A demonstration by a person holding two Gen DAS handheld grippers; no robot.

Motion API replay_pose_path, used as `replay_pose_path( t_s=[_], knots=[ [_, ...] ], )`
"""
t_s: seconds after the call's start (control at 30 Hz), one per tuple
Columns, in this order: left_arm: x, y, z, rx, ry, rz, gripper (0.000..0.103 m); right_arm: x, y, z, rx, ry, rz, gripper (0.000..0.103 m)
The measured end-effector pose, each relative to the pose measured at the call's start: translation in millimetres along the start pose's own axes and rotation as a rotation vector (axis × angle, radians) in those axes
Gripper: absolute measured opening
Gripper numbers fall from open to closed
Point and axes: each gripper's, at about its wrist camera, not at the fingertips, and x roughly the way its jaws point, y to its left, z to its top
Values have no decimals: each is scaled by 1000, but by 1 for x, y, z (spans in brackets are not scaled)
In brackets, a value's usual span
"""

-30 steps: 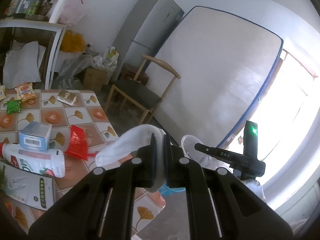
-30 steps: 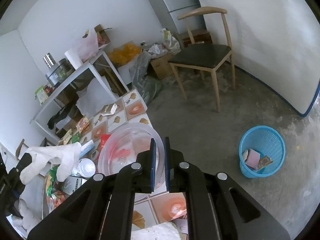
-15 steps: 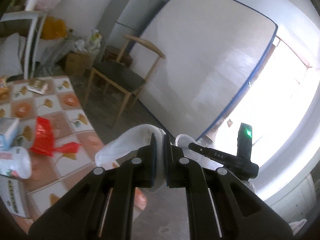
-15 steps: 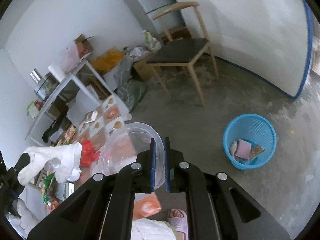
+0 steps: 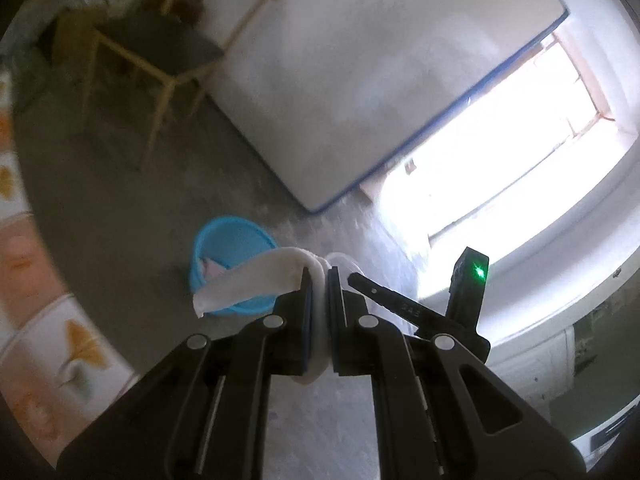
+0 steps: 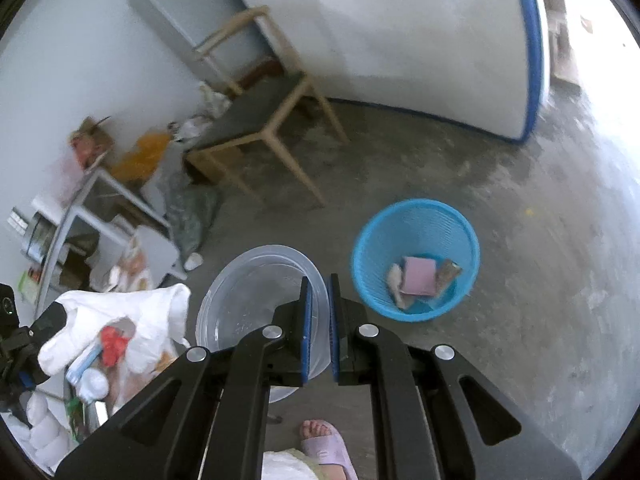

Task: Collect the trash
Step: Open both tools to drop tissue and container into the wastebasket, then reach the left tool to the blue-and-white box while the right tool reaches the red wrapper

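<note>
While the left gripper (image 5: 317,280) has its jaws pressed together on a crumpled white tissue (image 5: 256,280), a loose flap of that tissue trails out to the left of the fingers, in front of the blue waste basket (image 5: 224,246) on the concrete floor (image 5: 132,216). Seen from the right wrist, the right gripper (image 6: 318,288) is closed almost fully, its blue pads pinching the rim of a clear plastic bowl (image 6: 248,292) held in the air just left of the basket (image 6: 416,224). Inside the basket lie a pink packet (image 6: 418,280) and some other wrappers, touching one another at the bottom. A sandalled foot (image 6: 324,440) shows below the right gripper. Farther off, a wooden chair (image 6: 260,120) stands on the floor near a mattress (image 6: 400,40) leaning at the wall
</note>
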Motion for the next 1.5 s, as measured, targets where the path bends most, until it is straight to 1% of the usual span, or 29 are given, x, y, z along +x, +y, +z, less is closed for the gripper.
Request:
replay_pose_path(
  t_s=[0.17, 0.27, 0.3, 0.33, 0.37, 0.4, 0.43, 0.5, 0.53, 0.63, 0.7, 0.77, 0.83, 0.97, 1.03, 1.07, 1.13, 1.23, 1.27, 1.33, 1.37, 1.4, 1.5],
  knots=[
    [78, 5, 19, -14, 96, 0, 6, 32, -35, 21, 60, 14, -52, 8],
    [124, 9, 31, -19, 128, 11, 7, 61, -58, 43, 101, 16, -98, 8],
    [145, 12, 36, -21, 140, 27, 20, 70, -64, 49, 110, 18, -112, 9],
    [161, 16, 38, -32, 152, 50, 44, 81, -69, 54, 114, 23, -125, 11],
    [180, 25, 39, -57, 160, 100, 52, 94, -76, 58, 118, 36, -138, 25],
    [188, 31, 39, -73, 158, 131, 54, 114, -86, 60, 125, 59, -157, 33],
    [196, 42, 39, -94, 157, 169, 54, 125, -92, 59, 135, 66, -179, 40],
    [203, 54, 32, -113, 176, 220, 54, 137, -105, 54, 149, 63, -215, 40],
    [200, 56, 29, -113, 176, 225, 54, 137, -109, 49, 157, 59, -225, 40],
    [180, 50, 20, -72, 151, 218, 55, 132, -115, 35, 171, 53, -212, 40],
    [164, 41, 17, -31, 124, 202, 56, 124, -114, 25, 151, 52, -216, 40],
    [139, 26, 12, 29, 82, 195, 59, 112, -110, 16, 131, 45, -206, 40],
    [118, 15, 10, 66, 49, 192, 61, 97, -103, 7, 104, 36, -198, 40],
    [67, -8, 1, 120, -17, 198, 65, 63, -86, -9, 58, 27, -140, 40],
    [35, -19, -8, 152, -58, 206, 69, 49, -76, -14, 37, 25, -108, 40],
    [17, -24, -14, 173, -85, 227, 70, 42, -71, -16, 25, 26, -89, 41],
    [-13, -30, -24, 192, -114, 253, 72, 28, -54, -21, -6, 40, -47, 44],
    [-53, -31, -39, 203, -173, 303, 74, 14, -28, -27, -47, 69, 9, 46],
    [-60, -31, -42, 205, -191, 317, 74, 11, -19, -28, -58, 82, 36, 47],
    [-90, -27, -53, 211, -241, 360, 77, 4, 6, -31, -88, 101, 99, 49],
    [-106, -24, -59, 208, -264, 386, 78, 2, 15, -32, -100, 106, 117, 52],
    [-115, -21, -63, 201, -277, 403, 79, 0, 29, -33, -121, 113, 140, 53],
    [-151, -2, -79, 135, -321, 450, 79, -1, 66, -38, -175, 140, 196, 55]
  ],
)
